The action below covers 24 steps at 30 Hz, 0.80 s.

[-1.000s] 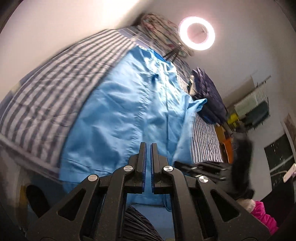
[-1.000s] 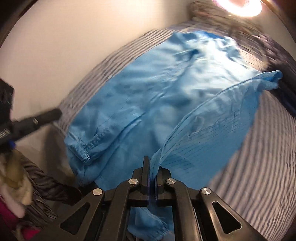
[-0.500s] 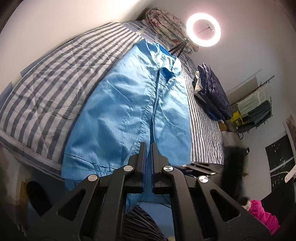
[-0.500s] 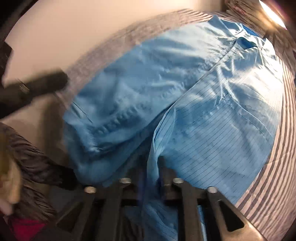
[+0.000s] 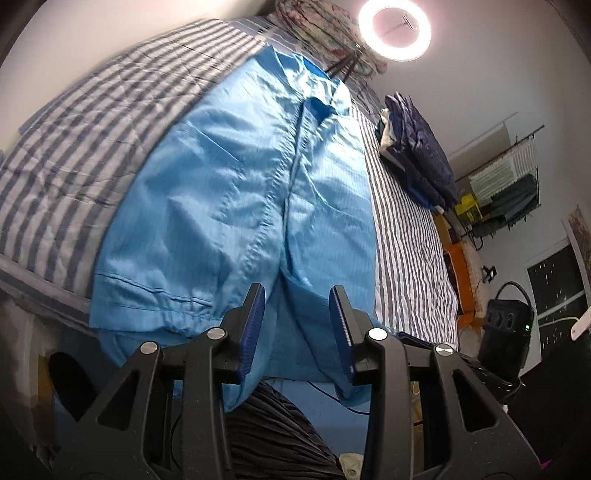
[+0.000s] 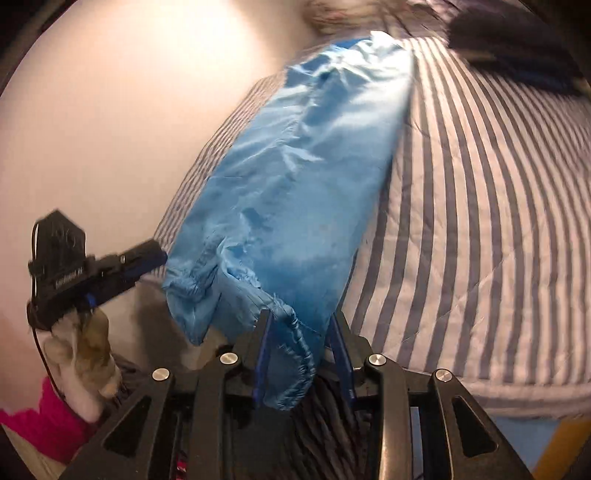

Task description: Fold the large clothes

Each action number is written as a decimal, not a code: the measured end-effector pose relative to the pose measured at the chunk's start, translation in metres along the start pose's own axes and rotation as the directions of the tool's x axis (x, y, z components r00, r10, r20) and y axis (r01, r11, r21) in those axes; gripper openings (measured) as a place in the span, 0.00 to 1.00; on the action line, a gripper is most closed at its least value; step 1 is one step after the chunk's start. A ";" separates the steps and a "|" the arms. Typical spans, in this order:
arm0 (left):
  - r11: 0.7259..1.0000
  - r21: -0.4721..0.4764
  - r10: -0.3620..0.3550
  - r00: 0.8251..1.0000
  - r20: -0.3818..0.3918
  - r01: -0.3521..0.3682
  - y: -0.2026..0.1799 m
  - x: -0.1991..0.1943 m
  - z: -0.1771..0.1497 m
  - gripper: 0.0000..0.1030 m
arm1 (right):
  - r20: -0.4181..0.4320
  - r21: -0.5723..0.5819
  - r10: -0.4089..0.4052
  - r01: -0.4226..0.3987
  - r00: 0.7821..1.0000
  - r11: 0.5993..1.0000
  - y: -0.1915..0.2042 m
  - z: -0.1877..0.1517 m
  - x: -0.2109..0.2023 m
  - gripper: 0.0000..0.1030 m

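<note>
A light blue garment [image 5: 240, 192] lies lengthwise on the striped bed [image 5: 74, 147], folded in along its middle, its lower hem hanging over the near edge. My left gripper [image 5: 295, 295] hovers over that hem with its jaws opening; cloth shows between the blue pads but they do not press it. In the right wrist view the garment [image 6: 303, 177] is a long narrow shape. Its elastic cuff [image 6: 291, 365] droops loose between the jaws of my right gripper [image 6: 300, 317], which are opening too. The left gripper [image 6: 155, 256] shows at the left there, beside the hem.
A stack of dark blue clothes [image 5: 417, 147] sits at the bed's right side, a floral pillow [image 5: 317, 22] at its head. A ring light [image 5: 394, 28], a laundry rack [image 5: 509, 184] and a black device [image 5: 506, 332] stand to the right. A pale wall [image 6: 110, 110] borders the left.
Both grippers went from shut to parted pads. The lifted right half of the garment now lies folded over the rest. The right gripper swung sideways, the cuff slack between its pads.
</note>
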<state>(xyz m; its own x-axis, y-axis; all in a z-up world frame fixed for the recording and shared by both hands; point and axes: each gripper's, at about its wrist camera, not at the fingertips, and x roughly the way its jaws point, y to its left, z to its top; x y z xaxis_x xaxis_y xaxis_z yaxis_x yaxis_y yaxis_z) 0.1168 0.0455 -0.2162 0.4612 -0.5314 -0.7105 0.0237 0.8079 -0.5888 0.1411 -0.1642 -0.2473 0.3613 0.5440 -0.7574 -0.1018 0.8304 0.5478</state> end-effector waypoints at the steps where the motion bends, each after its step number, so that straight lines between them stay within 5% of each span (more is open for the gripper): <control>1: 1.000 0.005 0.004 1.000 -0.004 -0.004 -0.002 0.001 0.000 0.34 | -0.012 0.004 0.021 -0.021 1.000 1.000 0.004 -0.002 0.007 0.32; 4: 1.000 0.001 0.014 1.000 0.001 -0.014 0.000 0.000 0.001 0.34 | -0.161 -0.073 0.194 -0.208 0.968 0.975 0.039 -0.020 0.033 0.31; 7: 1.000 -0.016 0.018 1.000 0.002 -0.018 0.003 -0.002 0.003 0.34 | -0.255 -0.234 0.165 -0.227 0.953 0.945 0.071 -0.042 0.037 0.29; 11: 1.000 0.016 0.021 1.000 -0.007 -0.021 -0.003 0.001 0.005 0.34 | -0.182 -0.148 0.211 -0.239 0.960 0.960 0.048 -0.038 0.008 0.31; 16: 0.998 0.053 0.023 0.998 -0.063 -0.019 -0.011 0.021 -0.001 0.34 | -0.056 0.038 0.118 -0.116 0.991 0.993 -0.002 -0.022 -0.006 0.41; 24: 0.989 0.117 0.109 0.978 -0.179 -0.089 -0.015 0.062 -0.021 0.34 | -0.133 0.081 0.084 -0.074 0.988 0.994 -0.008 -0.020 0.043 0.39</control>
<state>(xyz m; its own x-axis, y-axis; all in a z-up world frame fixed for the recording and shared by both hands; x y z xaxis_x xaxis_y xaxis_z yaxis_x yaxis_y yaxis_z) 0.1267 -0.0054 -0.2594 0.2952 -0.4769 -0.8279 0.0861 0.8763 -0.4741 0.1391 -0.1453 -0.2912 0.2253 0.6230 -0.7491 -0.0529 0.7756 0.6291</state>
